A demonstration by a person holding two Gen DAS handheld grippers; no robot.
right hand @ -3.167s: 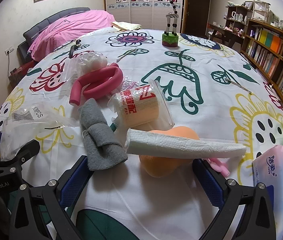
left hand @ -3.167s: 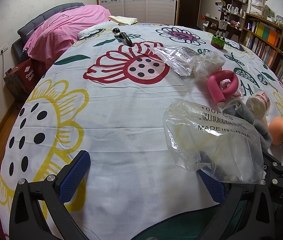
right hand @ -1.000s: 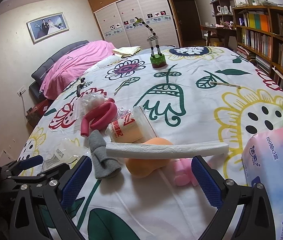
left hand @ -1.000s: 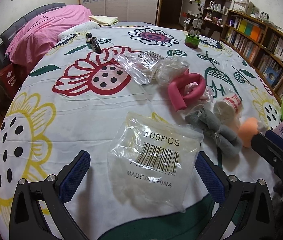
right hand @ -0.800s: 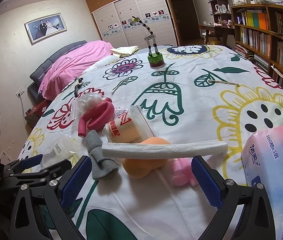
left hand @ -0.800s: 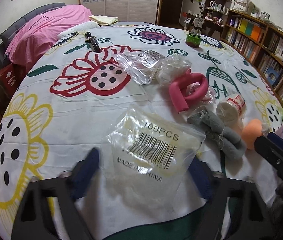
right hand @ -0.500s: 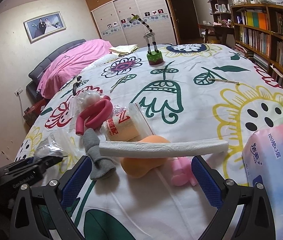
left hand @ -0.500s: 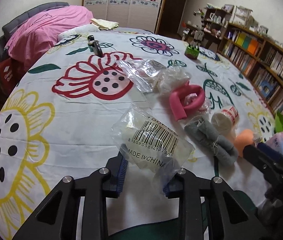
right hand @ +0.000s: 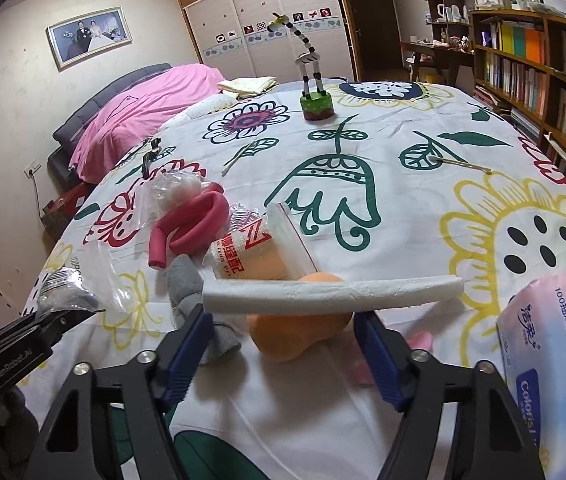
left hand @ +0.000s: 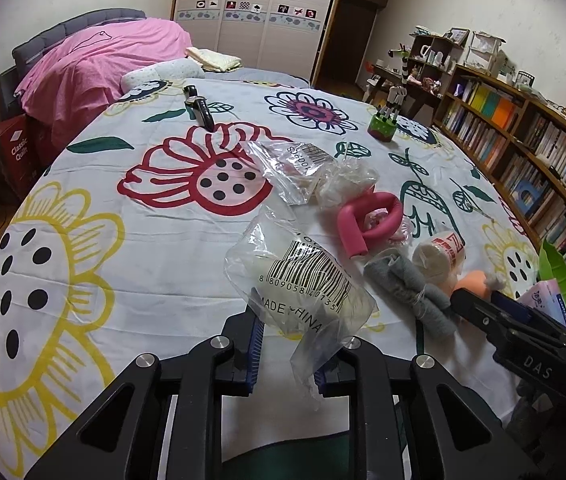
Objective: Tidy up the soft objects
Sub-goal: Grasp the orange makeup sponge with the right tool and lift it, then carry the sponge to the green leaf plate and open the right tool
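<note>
Your left gripper [left hand: 287, 354] has its fingers pressed together on the near end of the clear plastic bag [left hand: 299, 280] with the barcode, which sits toward the near edge of the bed [left hand: 155, 240], left of the pile of soft things. The pinch takes only thin film, so the bag may slide out when you lift, or the loose white contents may shift and drag it free; a firmer bite deeper in would likely hold better. Your right gripper [right hand: 283, 344] is closing, fingers still spread on either side of the orange sponge [right hand: 295, 332], with the white foam tube [right hand: 331, 290] lying across just above and beyond it. The pads do not appear to press on anything yet. The risk there is that the fingers catch the tube or the grey cloth [right hand: 187, 284] at the left finger along with the sponge, or nudge the tube so it rolls off toward the tissue pack [right hand: 555, 352]. The two grippers also work close together, so a sweep of the bag toward the pile could strike the right one.
</note>
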